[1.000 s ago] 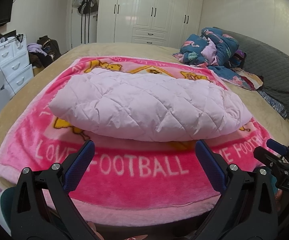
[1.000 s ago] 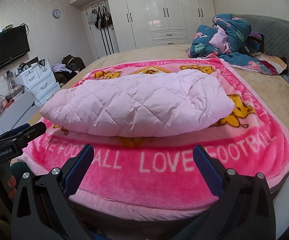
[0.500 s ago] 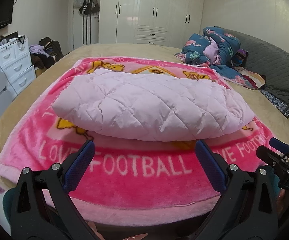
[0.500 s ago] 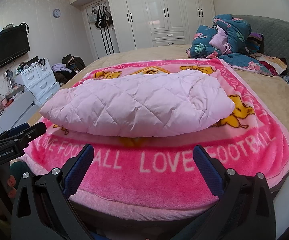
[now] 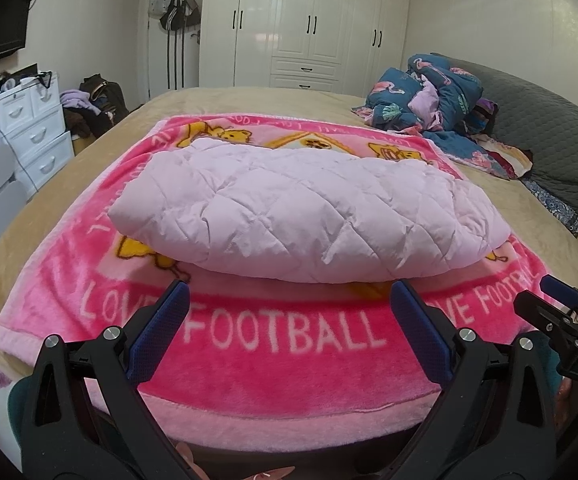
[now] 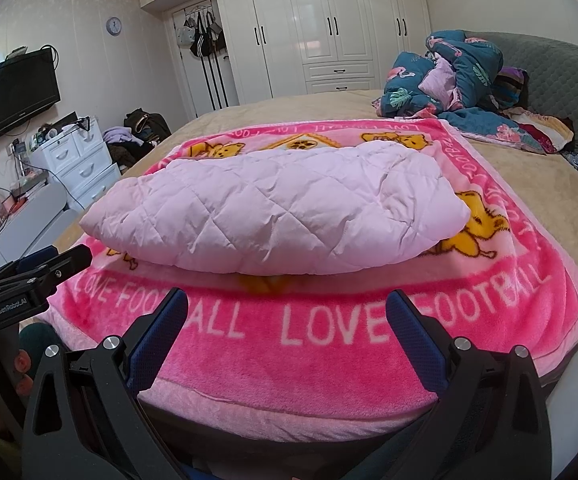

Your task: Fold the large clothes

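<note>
Left view: your left gripper (image 5: 289,316) is spread wide, empty; quilt (image 5: 309,208) lies folded mid-blanket (image 5: 281,368), just beyond.
Right view: right gripper (image 6: 287,316) likewise released, empty.
Handling: puffy, light, likely slippery; pinch its near rolled edge.

Both wrist views sit low at the foot edge of the bed (image 5: 217,98), facing across it toward the wardrobe (image 6: 329,28), the left one set further left, and both share the pink blanket (image 5: 281,364), the folded quilted garment (image 6: 281,208) and each other's claw at the frame edge.
</note>
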A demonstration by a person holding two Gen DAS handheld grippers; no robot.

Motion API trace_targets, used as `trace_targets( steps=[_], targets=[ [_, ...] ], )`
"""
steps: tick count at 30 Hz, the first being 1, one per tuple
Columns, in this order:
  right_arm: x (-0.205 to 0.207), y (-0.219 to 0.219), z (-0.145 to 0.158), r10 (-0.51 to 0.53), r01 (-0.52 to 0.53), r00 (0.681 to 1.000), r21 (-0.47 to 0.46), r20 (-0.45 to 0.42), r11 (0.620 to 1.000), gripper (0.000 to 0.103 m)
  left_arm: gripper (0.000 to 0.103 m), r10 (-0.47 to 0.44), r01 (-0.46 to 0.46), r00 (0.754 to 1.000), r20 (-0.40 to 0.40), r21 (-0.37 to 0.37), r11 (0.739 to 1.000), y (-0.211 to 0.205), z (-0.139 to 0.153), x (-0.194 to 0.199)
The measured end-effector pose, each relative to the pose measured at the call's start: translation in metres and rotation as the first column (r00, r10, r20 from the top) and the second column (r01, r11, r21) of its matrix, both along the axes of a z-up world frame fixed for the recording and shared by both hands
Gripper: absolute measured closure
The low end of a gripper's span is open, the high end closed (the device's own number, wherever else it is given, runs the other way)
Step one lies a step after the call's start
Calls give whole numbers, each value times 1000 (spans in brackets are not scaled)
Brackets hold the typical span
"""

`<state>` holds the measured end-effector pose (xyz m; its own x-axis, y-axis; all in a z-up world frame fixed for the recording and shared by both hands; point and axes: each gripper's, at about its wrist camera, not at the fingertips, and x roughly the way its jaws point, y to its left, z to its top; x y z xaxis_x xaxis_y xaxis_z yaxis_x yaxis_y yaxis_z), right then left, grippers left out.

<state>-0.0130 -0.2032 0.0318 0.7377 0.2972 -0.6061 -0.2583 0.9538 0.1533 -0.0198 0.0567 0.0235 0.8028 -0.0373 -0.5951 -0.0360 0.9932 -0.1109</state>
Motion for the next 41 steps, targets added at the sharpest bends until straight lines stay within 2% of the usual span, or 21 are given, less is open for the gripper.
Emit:
trace_targets(
  steps=[24, 28, 31, 33, 35, 37, 38, 40, 41],
  targets=[
    [0, 0, 1, 2, -2, 1000, 0, -2, 1000, 4, 9, -38, 37, 999, -15, -14, 999, 0, -1, -1],
    [1, -1, 2, -1, 1, 1000, -2, -3, 1000, 4, 9, -76, 74, 997, -31, -70, 995, 4, -6, -1],
    [2, -9, 3, -17, 17, 1000, 0, -6, 1000, 4, 9, -49, 48, 998, -32, -41, 998, 8, -8, 0],
    [2, -20, 3, -40, 40, 999, 11, 1, 999, 4, 9, -24, 21, 998, -52, -48, 999, 18, -12, 5],
    [5, -47, 3, -117, 117, 993, 22, 11, 993, 4, 9, 31, -38, 995, -91, -72, 997, 42, -19, 16],
    [11, -86, -1, -223, 222, 975, 28, 0, 975, 4, 9, 93, -103, 988, -124, -76, 992, 70, -24, 26],
    [13, -117, -6, -309, 309, 951, 24, -3, 951, 4, 9, 156, -167, 978, -141, -70, 984, 99, -28, 34],
    [16, -183, -21, -487, 487, 873, -4, -24, 873, 4, 9, 260, -273, 949, -179, -54, 960, 146, -32, 44],
    [15, -224, -32, -588, 587, 808, -32, -30, 809, 4, 9, 335, -345, 925, -180, -26, 938, 182, -34, 50]
  ],
)
